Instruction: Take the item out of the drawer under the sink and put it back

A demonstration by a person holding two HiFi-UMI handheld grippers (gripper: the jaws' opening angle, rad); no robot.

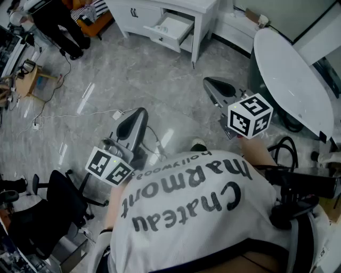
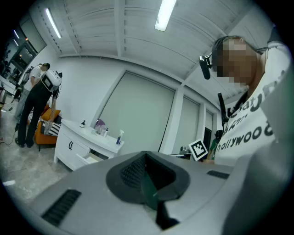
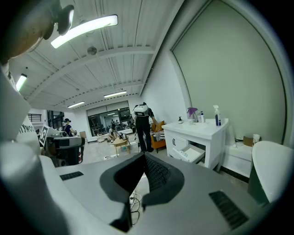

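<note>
The white sink cabinet [image 1: 139, 11] stands across the floor, far ahead of me, with its drawer [image 1: 171, 29] pulled open. A pale flat item lies inside the drawer, too small to tell. My left gripper [image 1: 139, 113] and my right gripper [image 1: 209, 81] are held in front of my chest, both pointing toward the cabinet and well short of it. Both are shut with nothing between the jaws. The left gripper [image 2: 146, 155] sees the cabinet [image 2: 73, 140] at its left. The right gripper [image 3: 144, 157] sees the open drawer [image 3: 193, 153] ahead on its right.
A person in dark clothes [image 1: 61, 24] stands left of the cabinet by an orange seat. A black office chair [image 1: 50, 210] is at my left, a white oval tabletop [image 1: 293, 80] at my right. Cables [image 1: 53, 114] lie on the grey floor. Bottles [image 3: 216, 115] stand on the cabinet top.
</note>
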